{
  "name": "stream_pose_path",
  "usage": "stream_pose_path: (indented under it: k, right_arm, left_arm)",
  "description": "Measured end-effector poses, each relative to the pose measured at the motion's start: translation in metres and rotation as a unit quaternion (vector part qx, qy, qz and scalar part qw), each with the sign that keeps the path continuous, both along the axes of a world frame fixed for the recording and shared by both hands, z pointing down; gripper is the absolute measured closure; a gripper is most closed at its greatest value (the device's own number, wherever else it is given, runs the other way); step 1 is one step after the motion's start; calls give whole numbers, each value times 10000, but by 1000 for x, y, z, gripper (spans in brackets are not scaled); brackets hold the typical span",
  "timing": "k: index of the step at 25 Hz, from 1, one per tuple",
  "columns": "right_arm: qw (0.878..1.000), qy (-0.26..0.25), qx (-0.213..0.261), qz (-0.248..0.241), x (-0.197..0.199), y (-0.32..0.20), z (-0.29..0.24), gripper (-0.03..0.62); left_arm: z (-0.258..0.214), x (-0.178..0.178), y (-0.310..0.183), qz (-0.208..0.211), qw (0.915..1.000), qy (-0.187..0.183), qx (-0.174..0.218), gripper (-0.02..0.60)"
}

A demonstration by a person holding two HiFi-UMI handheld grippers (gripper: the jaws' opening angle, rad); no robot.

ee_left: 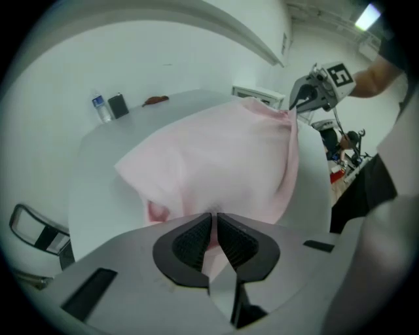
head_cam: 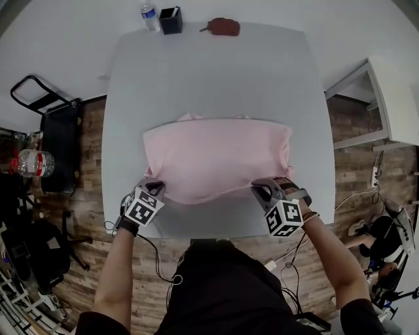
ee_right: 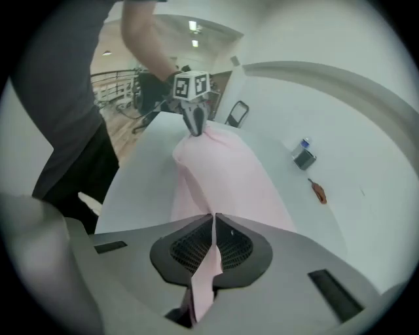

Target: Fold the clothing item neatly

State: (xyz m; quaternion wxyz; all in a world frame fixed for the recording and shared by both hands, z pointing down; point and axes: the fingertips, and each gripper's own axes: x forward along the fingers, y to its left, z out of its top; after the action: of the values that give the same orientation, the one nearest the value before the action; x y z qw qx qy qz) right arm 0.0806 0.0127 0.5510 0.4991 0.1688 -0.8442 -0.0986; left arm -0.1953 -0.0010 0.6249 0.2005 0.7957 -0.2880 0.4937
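Observation:
A pale pink garment [head_cam: 216, 157] lies folded across the grey table [head_cam: 216, 72], its near edge lifted at both corners. My left gripper [head_cam: 154, 190] is shut on the near left corner of the pink garment [ee_left: 216, 163], with cloth pinched between the dark pads [ee_left: 190, 241]. At the near right corner my right gripper [head_cam: 262, 191] is shut on the pink garment [ee_right: 222, 176]; a strip of cloth hangs down through its pads [ee_right: 232, 247]. Each gripper shows in the other's view: the right gripper [ee_left: 302, 103] and the left gripper [ee_right: 195, 124].
At the table's far edge stand a water bottle [head_cam: 150, 16], a small black box [head_cam: 171, 20] and a reddish-brown pouch [head_cam: 222, 27]. A black chair [head_cam: 55, 137] is left of the table. A white cabinet [head_cam: 386, 98] stands at the right, cables [head_cam: 288, 262] trail on the wood floor.

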Motion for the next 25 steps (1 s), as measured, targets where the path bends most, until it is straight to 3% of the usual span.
stream_pose_path:
  k: [3,7,8,10,13,16,18,20,22,25]
  right_arm:
    - [9982,101,-322,503,21,-27,18,569]
    - [9927,530,-876,638,33,-30,59,556]
    - [9920,553,-946,631,33,-28,59,516]
    - [9916,379,-1006,716,32,-27,45,471]
    - [9879,-310,-1041,1106,34,-33,9,453]
    - [9695,-1463,-884,1755,29,-40,-38,451]
    - [9426,-2395,-773,2195,18,-44,-75,453]
    - [9141,-3107,-688,2513,6,-45,-107,528]
    - [8962,-3493,-584,2673,-4,-43,-132,551]
    - [8812,-3837,-439,2728,-17,-38,-161,563]
  left_arm:
    - [-11,-21,-30,-772,9968,129,180,546]
    - [-15,-51,-56,-1925,9803,315,318,546]
    - [-19,-54,-58,-2078,9767,364,385,547]
    - [-35,-58,-61,-2335,9691,531,591,546]
    - [-73,-57,-66,-2634,9551,863,1045,546]
    - [-113,-32,-62,-2598,9460,1341,1399,546]
    - [-138,1,-60,-2365,9435,1769,1504,548]
    - [-164,42,-56,-2016,9416,2185,1580,548]
    - [-191,84,-48,-1676,9377,2552,1660,554]
    - [-231,139,-31,-1250,9277,3024,1797,561]
